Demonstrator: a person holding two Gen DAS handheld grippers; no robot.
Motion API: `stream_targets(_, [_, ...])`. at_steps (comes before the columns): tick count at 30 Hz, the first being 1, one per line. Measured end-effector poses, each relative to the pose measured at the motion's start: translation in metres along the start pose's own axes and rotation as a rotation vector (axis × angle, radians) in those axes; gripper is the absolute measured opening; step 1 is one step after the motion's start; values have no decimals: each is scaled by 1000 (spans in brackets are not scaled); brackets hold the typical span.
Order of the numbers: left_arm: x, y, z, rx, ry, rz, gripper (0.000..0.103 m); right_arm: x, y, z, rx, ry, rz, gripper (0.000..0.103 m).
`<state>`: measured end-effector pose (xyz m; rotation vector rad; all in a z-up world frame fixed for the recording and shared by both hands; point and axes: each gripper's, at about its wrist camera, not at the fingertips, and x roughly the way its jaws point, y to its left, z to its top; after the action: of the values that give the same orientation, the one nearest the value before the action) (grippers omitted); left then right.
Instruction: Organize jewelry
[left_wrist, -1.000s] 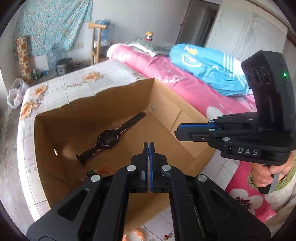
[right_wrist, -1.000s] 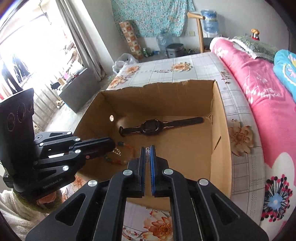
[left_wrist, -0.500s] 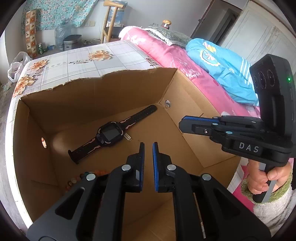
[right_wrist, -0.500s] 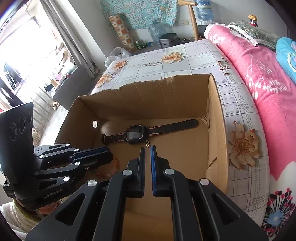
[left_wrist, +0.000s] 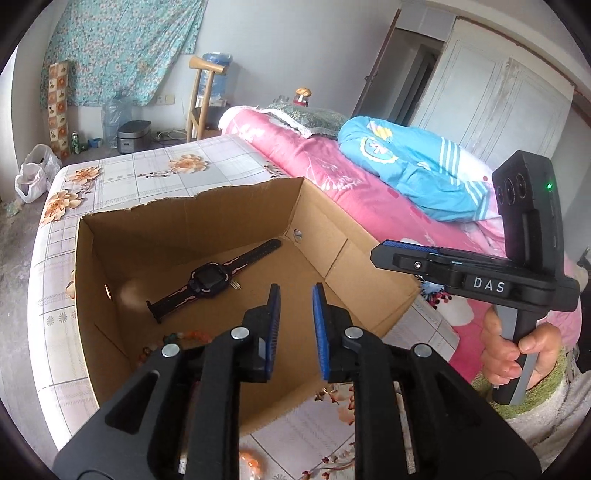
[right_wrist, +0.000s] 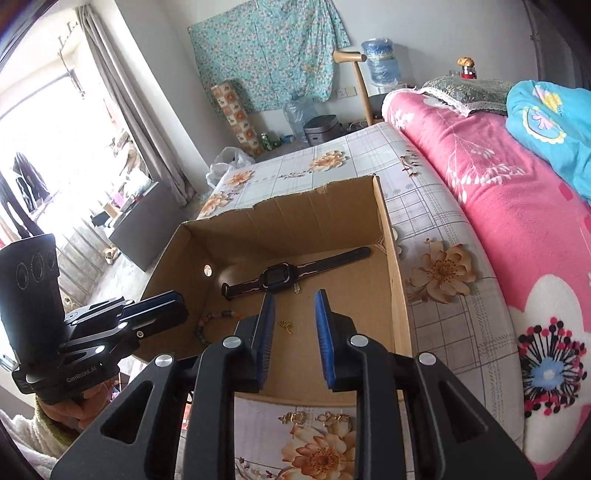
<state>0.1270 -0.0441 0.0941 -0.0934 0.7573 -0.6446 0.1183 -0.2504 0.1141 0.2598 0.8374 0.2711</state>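
Over the near rim of the box: both grippers hang above the cardboard box (right_wrist: 388, 258), angled down into it, nothing between either pair of pads.
Left gripper (left_wrist: 295, 291): jaws part-way apart, a narrow gap, and they have just been opening; empty.
Right gripper (right_wrist: 293, 297): same narrow gap, also just been opening; empty.
Step in hand, as I judge it: letting go over the box and drawing clear, then going for the next loose piece.
Loose pieces outside: small orange beads (left_wrist: 249, 456) lie on the floral sheet (right_wrist: 436, 206) below the left gripper, outside the box; probably next to collect.
Near floor of box: bead bracelet (right_wrist: 212, 325) by the left wall, partly hidden by the left gripper; small gold chain piece (right_wrist: 286, 325) just past the right gripper's left pad.
Middle of box: black watch (right_wrist: 279, 281) lies flat with its strap stretched out; a tiny metal bit (right_wrist: 296, 287) just beside its face.
How to do it well: open wider before reaching for beads, since this gap would push small things about; come straight down; keep the two grippers apart so they do not knock; avoid the torn far wall.
Risk: beads may roll on the soft sheet.
Beyond: pink blanket (right_wrist: 498, 184) on the bed.
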Motion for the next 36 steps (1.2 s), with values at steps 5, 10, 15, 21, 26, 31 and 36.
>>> stream_targets(5, [-26, -15, -22, 52, -36, -29, 31, -17, 1, -22, 40, -25, 42, 23])
stream_targets(10, [-33, -32, -52, 106, 1, -100, 45, -12, 7, -42, 31, 39, 79, 31])
stream_targets(15, [-9, -41, -78, 132, 88, -47, 49, -2, 9, -52, 17, 63, 77, 36])
stream_targets(21, [9, -39, -87, 127, 119, -3, 48, -4, 13, -55, -15, 85, 68, 39])
stream_targets(26, [10, -44, -88, 175, 106, 47, 48, -10, -2, -66, 35, 97, 71, 39])
stream_targets(31, [20, -50, -95, 211, 120, 61, 49, -4, -29, -84, 110, 133, 14, 39])
stream_targets(36, [35, -57, -107, 241, 137, 78, 48, 15, -42, -104, 160, 220, -24, 39])
